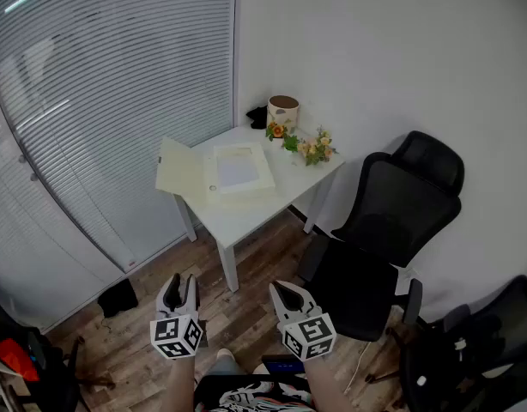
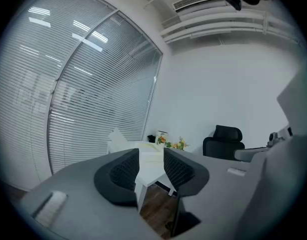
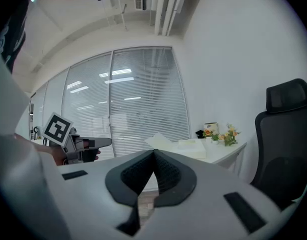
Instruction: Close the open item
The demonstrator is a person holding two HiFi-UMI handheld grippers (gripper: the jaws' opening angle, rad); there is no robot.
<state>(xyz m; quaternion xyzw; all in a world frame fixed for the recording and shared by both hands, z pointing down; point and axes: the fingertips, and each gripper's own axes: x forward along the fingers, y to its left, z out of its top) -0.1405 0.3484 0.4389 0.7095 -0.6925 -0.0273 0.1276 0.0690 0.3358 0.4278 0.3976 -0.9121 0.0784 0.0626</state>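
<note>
So, quick count of what we see: 1 small white table [image 1: 246,217] in the corner, and 1 open folder [image 1: 239,170] lying flat on it near the middle, with its cover [image 1: 179,168] flipped out to the left. That folder is the thing to close, and it's clearly not closed. At the far end of the table sit 1 round cream pot [image 1: 283,110] and 2 little bunches of flowers [image 1: 317,148]. A small black object [image 1: 257,117] sits just beside the pot; we can't tell what it is. There are 2 black office chairs: 1 chair [image 1: 392,221] right next to the table and a second chair [image 1: 487,342] only partly in view at the lower right. Blinds [image 1: 100,101] cover the glass wall on the left.

We also count 2 grippers, 1 in each hand. Both are held low and close to the body over the wooden floor [image 1: 238,316], side by side and well apart from the table. They point up toward it, with the marker cubes facing the head camera. The left gripper [image 1: 181,281] has its jaws spread apart with nothing between them, just the far-off table showing through the gap. The right gripper [image 1: 286,288] has its jaws closed together at the tips, also empty.
</note>
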